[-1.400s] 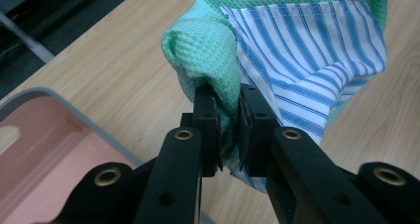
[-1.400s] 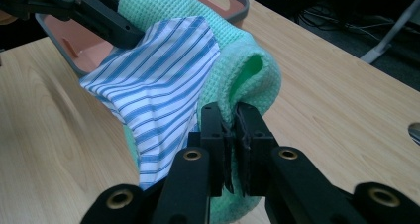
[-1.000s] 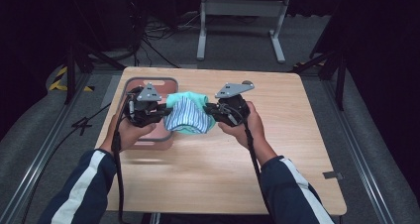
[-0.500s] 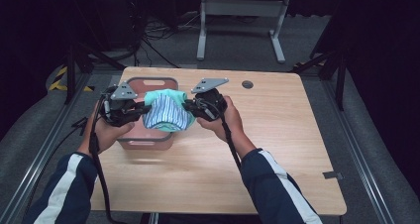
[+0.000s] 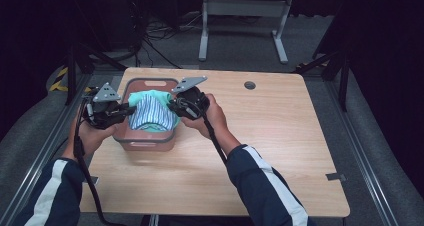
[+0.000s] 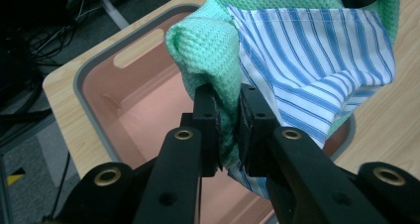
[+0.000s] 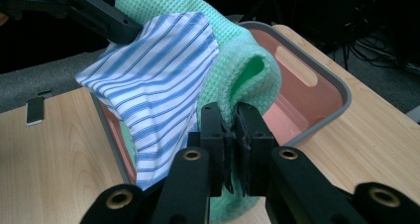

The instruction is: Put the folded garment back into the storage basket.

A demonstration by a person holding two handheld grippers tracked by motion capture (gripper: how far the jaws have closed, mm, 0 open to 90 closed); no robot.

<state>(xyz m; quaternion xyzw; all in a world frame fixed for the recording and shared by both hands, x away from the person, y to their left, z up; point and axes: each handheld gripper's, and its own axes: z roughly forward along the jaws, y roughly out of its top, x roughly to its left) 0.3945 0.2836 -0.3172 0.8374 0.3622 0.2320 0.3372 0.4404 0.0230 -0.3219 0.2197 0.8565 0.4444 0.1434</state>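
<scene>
Over the bin (image 5: pixel 145 142) right now, at the table's (image 5: pixel 280 151) far-left part. Left gripper (image 5: pixel 121 112) clamped tight on the cloth bundle (image 5: pixel 150 113) from the left, jaws pinching a fold of green cloth (image 6: pixel 218 50) with the striped cloth (image 6: pixel 317 70) lying against it. Right gripper (image 5: pixel 172 105) clamped on the bundle's right side, jaws nearly closed on a green fold (image 7: pixel 247 80), striped cloth (image 7: pixel 158 85) draped beside it. Bundle stretched between the two grippers, hanging just above the bin's open top, lower edge dipping toward the inside. Bin interior pink, rim grey, a handle slot visible in the far wall (image 6: pixel 138 48). Touching the bin floor or not: cannot tell. Both hands gripping from the near side, left hand (image 5: pixel 92 133) beside the bin's left wall, right hand (image 5: pixel 212 118) over bare wood.
</scene>
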